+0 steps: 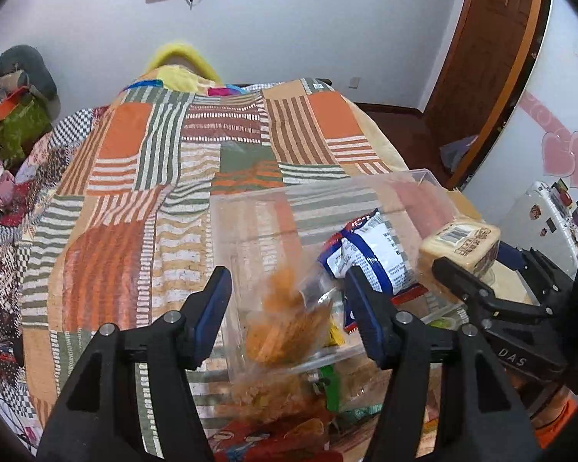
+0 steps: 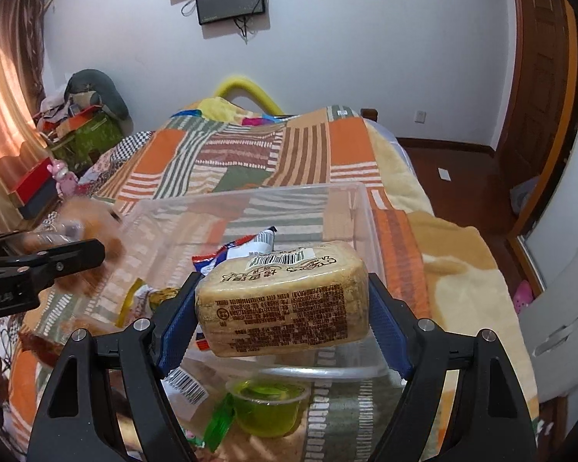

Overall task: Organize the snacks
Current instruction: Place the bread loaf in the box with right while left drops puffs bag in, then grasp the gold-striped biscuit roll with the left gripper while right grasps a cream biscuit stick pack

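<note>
A clear plastic bin stands on the striped bedspread. My right gripper is shut on a wrapped bread pack and holds it over the bin's near rim; the pack also shows in the left wrist view. My left gripper is open over the bin's left part. A clear bag of orange crisps, blurred, hangs between its fingers, apart from both pads. A blue and white packet lies in the bin.
A green jelly cup and a barcoded pack lie on the bedspread in front of the bin. More snack bags lie below my left gripper. A cluttered side stand is at the left, a wooden door at the right.
</note>
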A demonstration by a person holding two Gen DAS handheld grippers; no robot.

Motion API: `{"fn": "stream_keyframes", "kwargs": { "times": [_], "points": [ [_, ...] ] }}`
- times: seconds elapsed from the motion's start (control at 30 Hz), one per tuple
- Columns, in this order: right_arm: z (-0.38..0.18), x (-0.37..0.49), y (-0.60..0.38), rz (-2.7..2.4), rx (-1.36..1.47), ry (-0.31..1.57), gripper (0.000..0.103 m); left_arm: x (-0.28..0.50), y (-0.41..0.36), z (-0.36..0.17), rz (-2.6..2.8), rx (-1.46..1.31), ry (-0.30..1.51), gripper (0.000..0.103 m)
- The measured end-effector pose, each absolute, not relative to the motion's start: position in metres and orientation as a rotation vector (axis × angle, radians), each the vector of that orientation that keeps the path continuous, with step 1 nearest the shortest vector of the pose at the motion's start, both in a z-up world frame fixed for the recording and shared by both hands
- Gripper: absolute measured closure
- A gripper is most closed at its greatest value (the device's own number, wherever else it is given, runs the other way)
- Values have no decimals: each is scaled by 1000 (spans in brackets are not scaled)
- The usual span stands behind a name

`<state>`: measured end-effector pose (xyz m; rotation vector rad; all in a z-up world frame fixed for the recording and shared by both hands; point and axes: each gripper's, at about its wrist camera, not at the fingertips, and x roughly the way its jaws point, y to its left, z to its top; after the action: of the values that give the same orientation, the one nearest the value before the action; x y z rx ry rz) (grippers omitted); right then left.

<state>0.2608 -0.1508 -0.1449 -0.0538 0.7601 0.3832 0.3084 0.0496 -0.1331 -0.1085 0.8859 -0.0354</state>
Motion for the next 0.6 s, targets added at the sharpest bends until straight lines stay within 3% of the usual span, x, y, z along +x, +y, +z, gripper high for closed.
{"fn": "stream_keyframes", "kwargs": {
  "times": [0.37, 0.6],
  "points": [
    [-129, 249, -156, 399, -106, 747, 21, 281, 45, -111, -38, -84, 815, 32],
    [-111, 219, -166, 440, -115, 712, 20, 229, 49, -88, -28, -36, 731, 16]
  ]
}}
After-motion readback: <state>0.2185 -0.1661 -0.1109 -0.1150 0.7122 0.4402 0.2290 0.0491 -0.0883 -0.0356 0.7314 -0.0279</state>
